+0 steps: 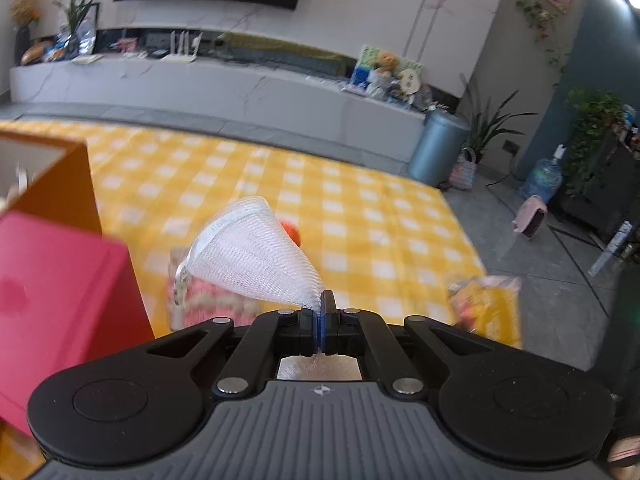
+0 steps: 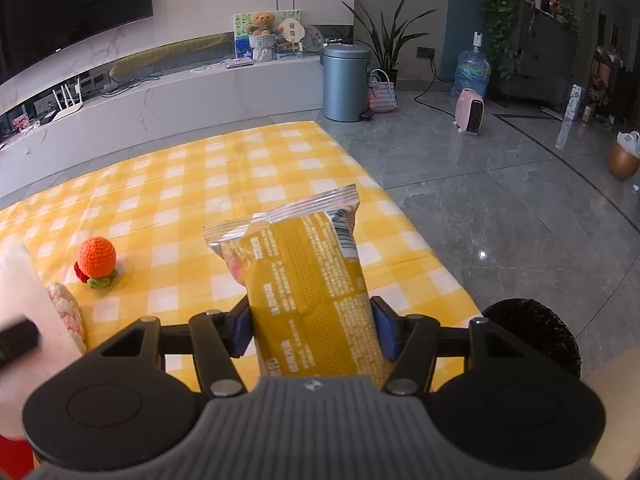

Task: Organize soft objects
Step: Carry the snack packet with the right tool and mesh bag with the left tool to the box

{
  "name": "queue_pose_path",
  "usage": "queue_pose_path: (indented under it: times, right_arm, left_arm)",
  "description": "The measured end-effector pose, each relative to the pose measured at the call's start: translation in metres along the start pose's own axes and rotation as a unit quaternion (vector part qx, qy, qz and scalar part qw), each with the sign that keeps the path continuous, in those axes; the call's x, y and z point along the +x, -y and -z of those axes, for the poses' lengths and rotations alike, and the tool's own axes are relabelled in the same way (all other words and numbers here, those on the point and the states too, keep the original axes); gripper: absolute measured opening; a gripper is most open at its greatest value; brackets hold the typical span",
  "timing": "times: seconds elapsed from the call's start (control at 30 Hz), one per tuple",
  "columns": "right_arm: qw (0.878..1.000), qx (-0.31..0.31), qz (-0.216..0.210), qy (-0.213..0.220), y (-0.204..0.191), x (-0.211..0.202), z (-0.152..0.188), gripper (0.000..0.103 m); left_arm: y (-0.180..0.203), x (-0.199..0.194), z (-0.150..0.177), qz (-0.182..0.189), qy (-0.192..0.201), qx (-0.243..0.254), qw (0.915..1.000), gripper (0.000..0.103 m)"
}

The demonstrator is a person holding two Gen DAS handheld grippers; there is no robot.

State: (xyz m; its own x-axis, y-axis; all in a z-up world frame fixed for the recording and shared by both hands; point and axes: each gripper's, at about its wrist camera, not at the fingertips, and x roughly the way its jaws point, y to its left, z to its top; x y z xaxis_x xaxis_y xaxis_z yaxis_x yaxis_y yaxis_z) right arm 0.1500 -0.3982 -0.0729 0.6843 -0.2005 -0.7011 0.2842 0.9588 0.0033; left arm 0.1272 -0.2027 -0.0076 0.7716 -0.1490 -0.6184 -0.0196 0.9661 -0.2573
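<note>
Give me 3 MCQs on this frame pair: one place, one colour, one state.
1. Where does the crochet ball lie?
A. on the checked cloth
B. in the bin
C. on the TV shelf

2. What colour is the mesh bag?
A. black
B. white
C. green

3. What is the right claw doing?
A. standing open, empty
B. shut, empty
C. gripping the snack pack

Answers:
1 A, the ball sits on the yellow-and-white squares, left of the pack.
2 B, white netting fans out from the shut left claw.
3 C, both pads press on the yellow pack's sides.
</note>
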Motion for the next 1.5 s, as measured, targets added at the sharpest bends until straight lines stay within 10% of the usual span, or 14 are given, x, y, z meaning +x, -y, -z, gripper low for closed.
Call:
queue_pose_path:
  times: [0.7,1.2,1.5]
  right_arm:
    - [0.984,-0.031,-0.147,0.098,-0.073,-0.124,-0.003,0.059]
    - [0.927,-0.153,-0.315,0.137,-0.199,-0.228,0.003,0.059]
    - [0.879,-0.316,-0.356,0.035,-0.316,-0.193,0.031,0.059]
  left_arm:
    - [-0.083,-0.133,-0.087,0.016,0.133,0.09,0.9869,0.002]
    - [-0.225,-0.158,-0.084,-0.016,0.145,0.055,0.9878,0.002]
    - [-0.289,-0.138,-0.077,0.011,0.111,-0.003,0.9937,0.001]
